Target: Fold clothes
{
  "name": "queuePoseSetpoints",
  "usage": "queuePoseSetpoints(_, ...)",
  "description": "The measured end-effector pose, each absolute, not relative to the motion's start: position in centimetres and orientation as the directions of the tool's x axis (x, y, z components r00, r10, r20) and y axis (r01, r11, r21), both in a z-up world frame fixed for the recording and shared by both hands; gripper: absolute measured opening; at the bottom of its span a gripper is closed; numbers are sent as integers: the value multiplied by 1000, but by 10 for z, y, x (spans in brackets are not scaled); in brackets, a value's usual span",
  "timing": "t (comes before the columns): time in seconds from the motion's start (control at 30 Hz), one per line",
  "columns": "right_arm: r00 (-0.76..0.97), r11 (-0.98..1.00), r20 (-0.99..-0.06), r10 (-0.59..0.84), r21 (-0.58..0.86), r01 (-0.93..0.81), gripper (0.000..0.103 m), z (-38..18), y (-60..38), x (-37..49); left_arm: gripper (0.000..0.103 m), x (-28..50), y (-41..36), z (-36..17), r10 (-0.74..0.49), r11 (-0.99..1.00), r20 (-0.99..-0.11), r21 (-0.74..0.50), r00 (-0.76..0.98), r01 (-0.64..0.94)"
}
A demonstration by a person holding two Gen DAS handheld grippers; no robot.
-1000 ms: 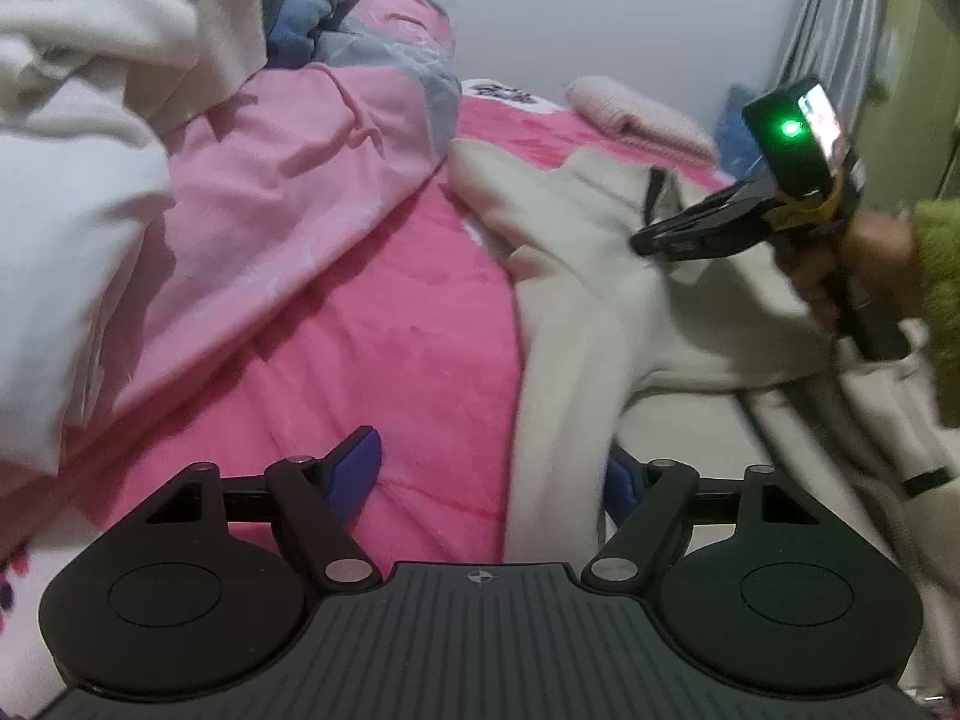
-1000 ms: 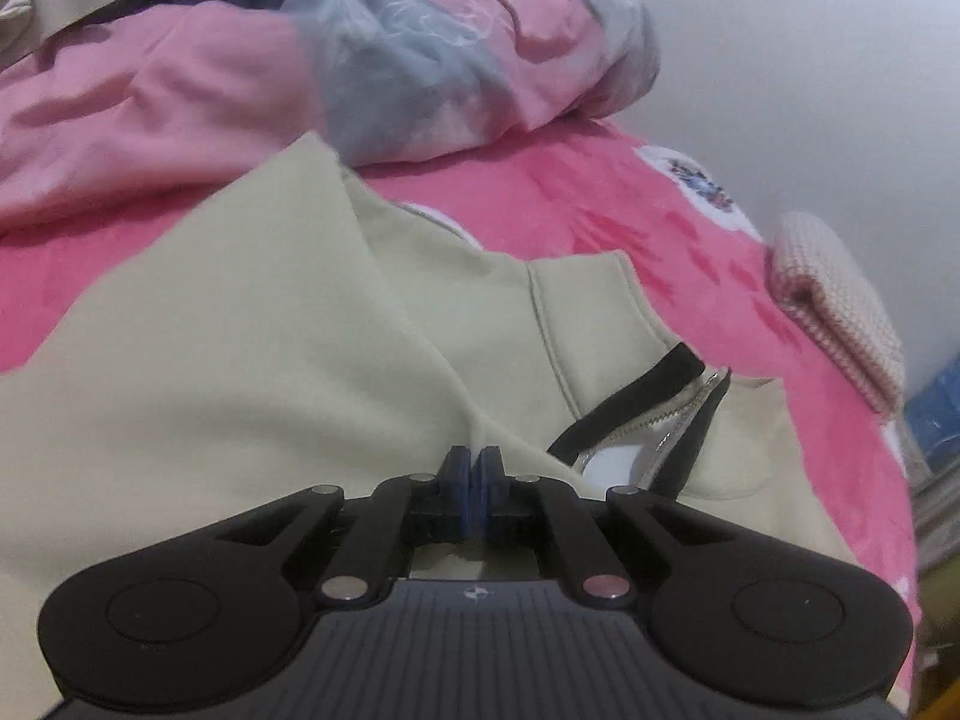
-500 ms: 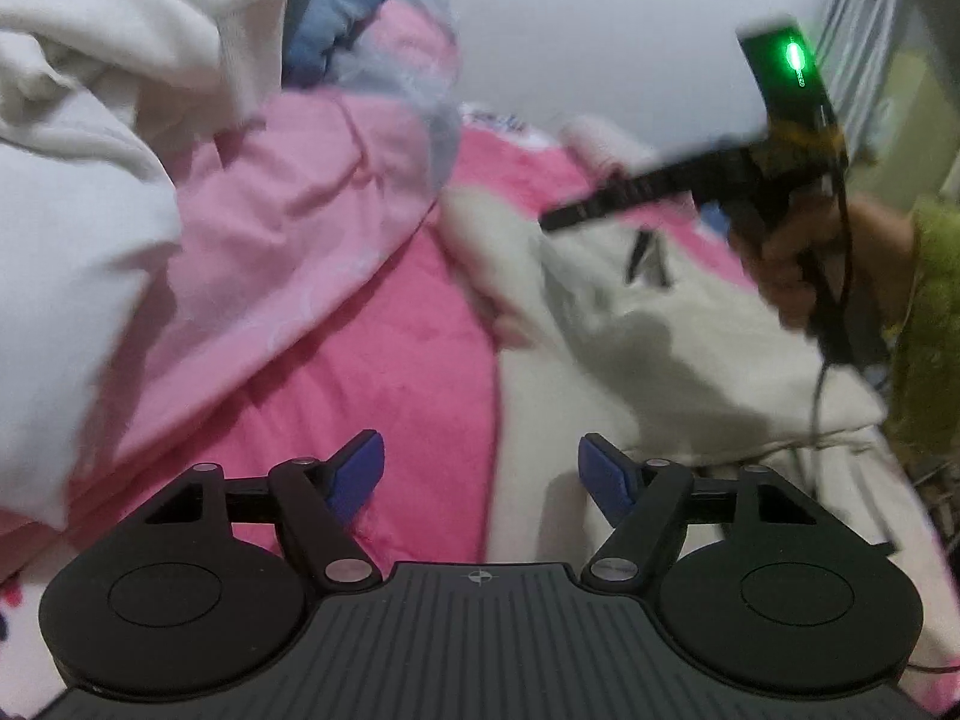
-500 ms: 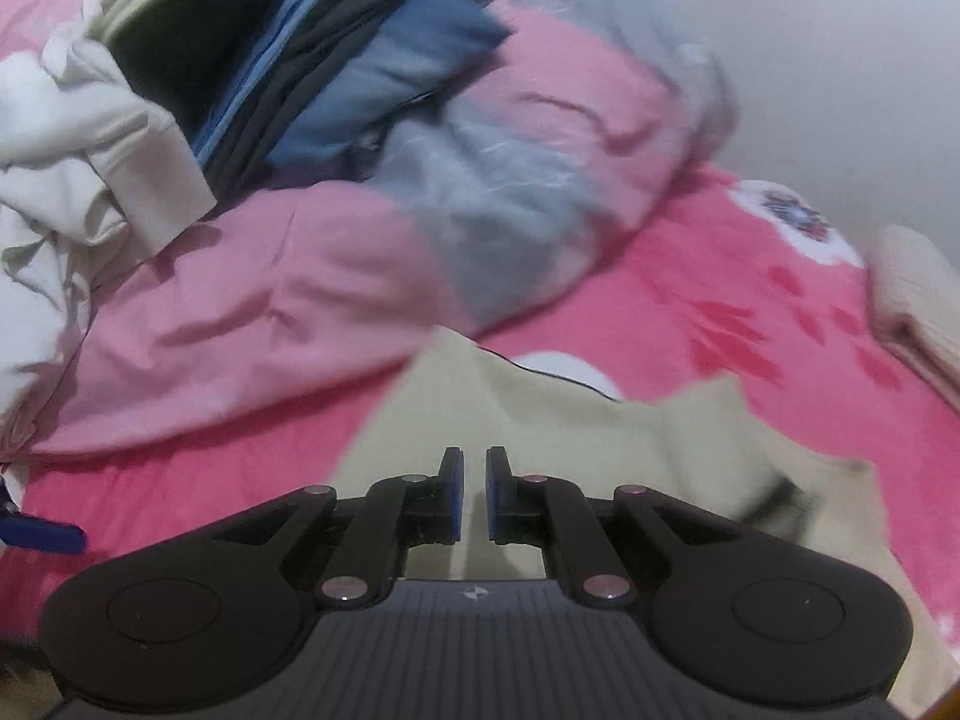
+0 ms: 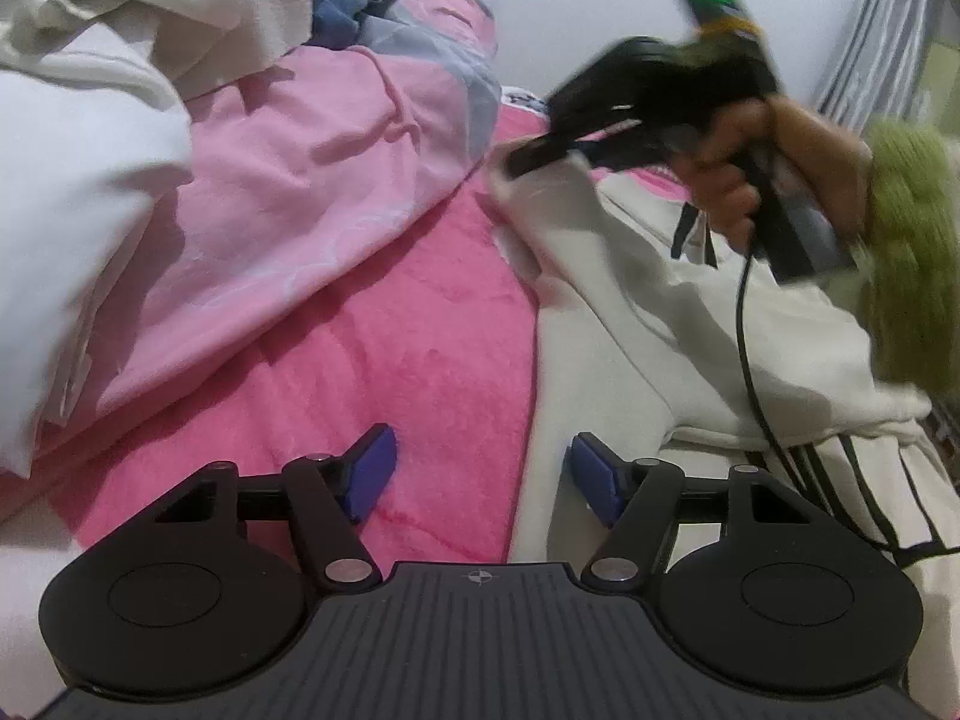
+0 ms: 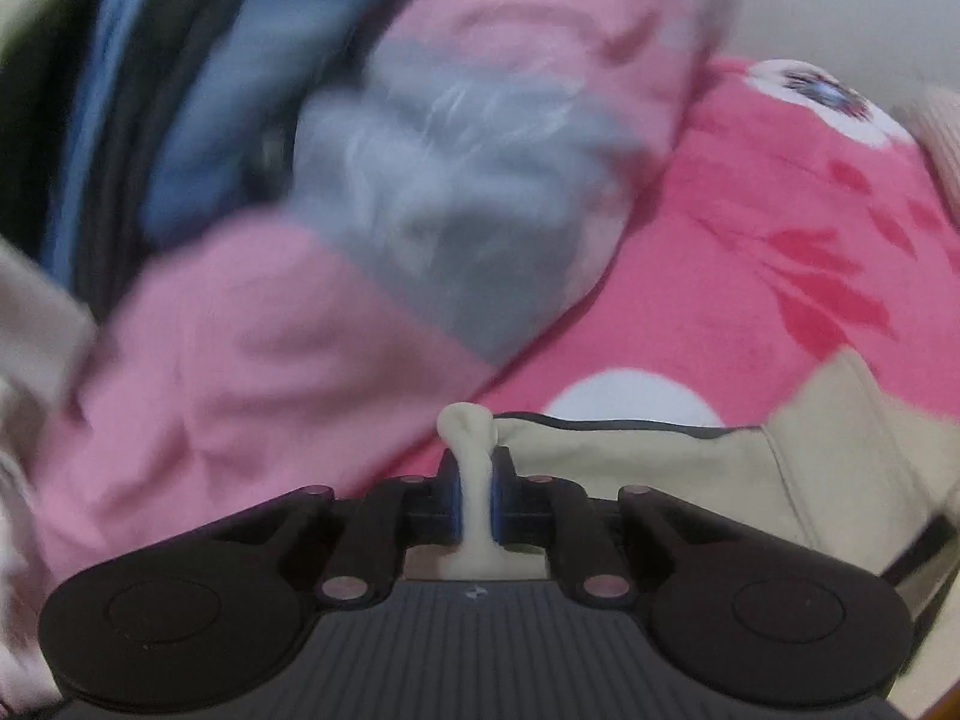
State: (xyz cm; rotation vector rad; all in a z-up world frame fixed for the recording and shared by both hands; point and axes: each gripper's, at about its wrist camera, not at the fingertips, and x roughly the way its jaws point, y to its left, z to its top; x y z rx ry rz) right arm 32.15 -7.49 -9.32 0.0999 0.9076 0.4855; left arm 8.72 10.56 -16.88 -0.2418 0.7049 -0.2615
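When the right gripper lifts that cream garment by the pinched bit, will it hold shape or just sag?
Probably sag: the cream garment drapes in soft folds over the pink blanket. The right gripper, jaws closing, bunches only a thin tuft of it, so the rest likely trails. The cloth looks thick, so maybe heavyish and apt to slip.

A plain white wall [image 5: 600, 6] rises behind the bed's pink blanket [image 5: 420, 360] — a grey striped curtain [image 5: 882, 30] hanging at right.
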Motion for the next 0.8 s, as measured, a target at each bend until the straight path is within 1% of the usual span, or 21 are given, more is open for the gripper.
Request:
queuePoseSetpoints(0.07,556,849,-649,519,465,-250,8,-96,-110,317,66,85,105,-169,-311,941,-600,-305,737,148)
queuePoseSetpoints(0.13,568,815,-614,549,542,-202,8,-107,-124,320,66,85,104,-169,-302,945,-600,-294,741,147)
queuePoseSetpoints(0.23,542,806,-623,564,558,-198,8,-123,-116,332,66,85,103,-169,-295,948,-602,-282,742,148)
queuePoseSetpoints(0.37,530,766,-618,581,636,-99,9,-152,-115,344,65,85,106,-169,-306,943,-598,-298,741,149)
queuePoseSetpoints(0.5,546,632,-532,647,775,6,14,-154,-139,336,65,83,107,-168,-308,942,-593,-301,744,149)
queuePoseSetpoints(0.57,588,587,-480,651,809,10,18,-138,-163,326,65,82,106,-169,-304,943,-592,-298,747,148)
queuePoseSetpoints(0.63,655,589,-434,618,808,-21,18,-112,-190,311,65,82,104,-168,-297,946,-595,-287,747,147)
queuePoseSetpoints(0.8,823,557,-275,496,828,-59,18,-31,-302,241,67,83,100,-162,-274,957,-607,-249,746,149)
